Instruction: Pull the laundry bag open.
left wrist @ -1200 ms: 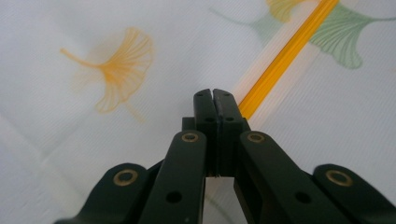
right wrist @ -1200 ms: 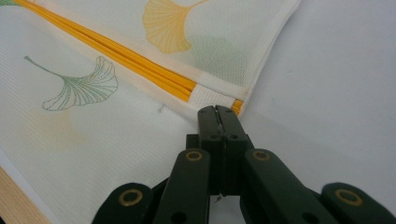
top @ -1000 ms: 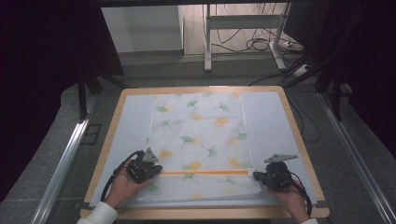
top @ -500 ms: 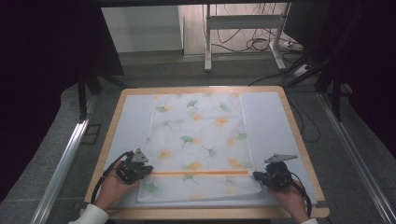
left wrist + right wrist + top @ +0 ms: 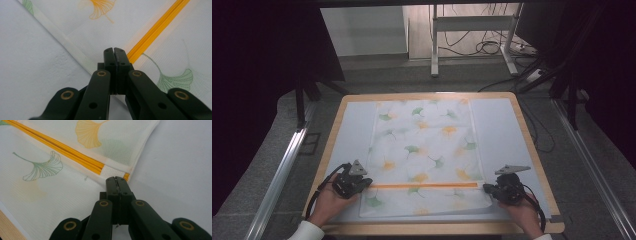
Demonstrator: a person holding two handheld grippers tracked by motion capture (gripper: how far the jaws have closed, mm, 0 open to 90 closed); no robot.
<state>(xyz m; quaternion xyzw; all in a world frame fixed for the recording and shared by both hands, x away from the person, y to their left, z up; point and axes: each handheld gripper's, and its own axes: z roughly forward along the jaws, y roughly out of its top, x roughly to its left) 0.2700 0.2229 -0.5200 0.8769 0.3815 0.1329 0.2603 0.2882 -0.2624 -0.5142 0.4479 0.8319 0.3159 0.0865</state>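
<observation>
Desk (image 5: 532, 150): wooden rim, pale grey mat inside; a bare strip of mat runs down each side of the cloth.
Left gripper (image 5: 362, 182): near the desk's front left corner, held in a hand (image 5: 328, 204); jaws pressed together, their tips at the cloth's left edge where the orange stripe ends. The left gripper view (image 5: 114, 51) does not settle whether fabric is pinched.
Cloth (image 5: 427, 145): white mesh with green and orange ginkgo leaves, lying flat in the desk's middle, reaching from near the back edge to near the front edge.
Orange stripe (image 5: 424, 185): crosses the cloth parallel to the front edge, gripper to gripper.
Right gripper (image 5: 488, 189): near the front right corner, jaws pressed together, tips at the cloth's right edge beside the stripe's end (image 5: 116, 179).
Open room: bare mat left and right of the cloth.
</observation>
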